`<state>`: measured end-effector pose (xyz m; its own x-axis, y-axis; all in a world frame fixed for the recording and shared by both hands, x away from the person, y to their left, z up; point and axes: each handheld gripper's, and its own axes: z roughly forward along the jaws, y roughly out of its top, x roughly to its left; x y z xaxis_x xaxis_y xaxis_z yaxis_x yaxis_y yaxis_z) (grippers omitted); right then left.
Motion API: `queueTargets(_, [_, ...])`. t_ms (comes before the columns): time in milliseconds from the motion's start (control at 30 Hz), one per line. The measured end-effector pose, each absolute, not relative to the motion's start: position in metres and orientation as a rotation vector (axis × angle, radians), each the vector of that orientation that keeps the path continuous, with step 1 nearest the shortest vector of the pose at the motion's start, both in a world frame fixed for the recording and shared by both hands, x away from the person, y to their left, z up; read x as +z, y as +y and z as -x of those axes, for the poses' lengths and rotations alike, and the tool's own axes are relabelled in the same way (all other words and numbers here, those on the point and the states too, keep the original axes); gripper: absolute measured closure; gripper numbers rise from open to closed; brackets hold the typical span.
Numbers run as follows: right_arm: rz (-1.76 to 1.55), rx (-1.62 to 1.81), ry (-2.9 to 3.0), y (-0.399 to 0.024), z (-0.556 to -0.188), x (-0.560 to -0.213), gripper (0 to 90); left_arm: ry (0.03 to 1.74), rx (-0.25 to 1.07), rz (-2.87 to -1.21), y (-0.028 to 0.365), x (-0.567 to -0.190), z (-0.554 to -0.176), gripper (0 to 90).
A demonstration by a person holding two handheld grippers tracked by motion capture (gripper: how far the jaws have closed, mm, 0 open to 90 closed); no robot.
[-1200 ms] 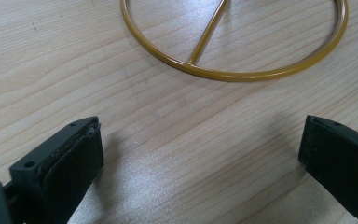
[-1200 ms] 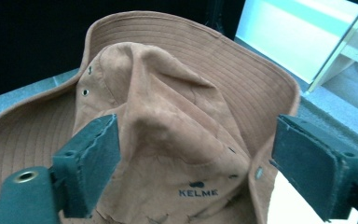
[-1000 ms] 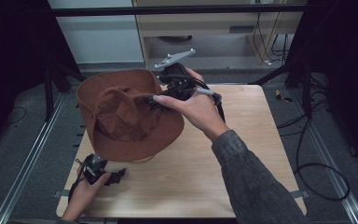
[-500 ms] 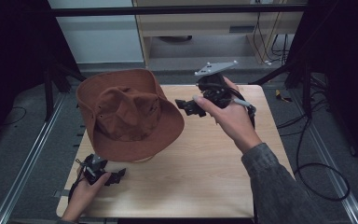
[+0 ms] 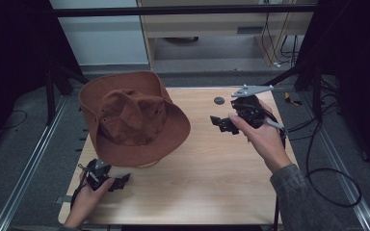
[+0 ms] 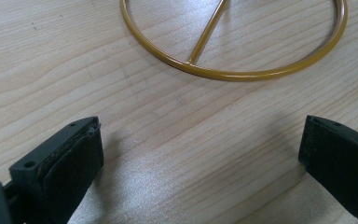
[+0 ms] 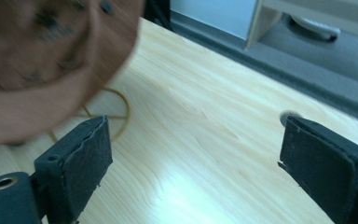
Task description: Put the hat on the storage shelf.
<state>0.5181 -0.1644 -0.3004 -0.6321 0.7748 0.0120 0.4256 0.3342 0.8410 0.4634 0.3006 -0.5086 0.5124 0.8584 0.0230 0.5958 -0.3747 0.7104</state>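
My right gripper (image 5: 221, 122) up off table (image 5: 212, 163), jaws wide apart, holding nothing. Brown hat (image 5: 130, 120) well off to its left, sitting on yellow wire stand (image 6: 233, 70). My left gripper (image 5: 118, 182) low on table just below hat brim, jaws wide apart, stand ring right ahead.

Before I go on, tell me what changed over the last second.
The right gripper let go of the brown hat and drew back to the table's right, fingers open. The hat stayed on its yellow wire stand; the left gripper stayed put near the front edge.
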Motion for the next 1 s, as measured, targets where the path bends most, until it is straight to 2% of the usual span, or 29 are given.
queueTargets(433, [-1.224, 1.126, 2.167, -0.221, -0.518, -0.372, 12.9, 1.182, 0.522, -2.106, 0.301, -0.509, -0.463, 0.0])
queueTargets(1000, [-1.314, 1.022, 2.181, -0.231, -0.516, -0.436, 14.8, 1.183, 0.522, -2.105, 0.301, -0.509, -0.463, 0.0])
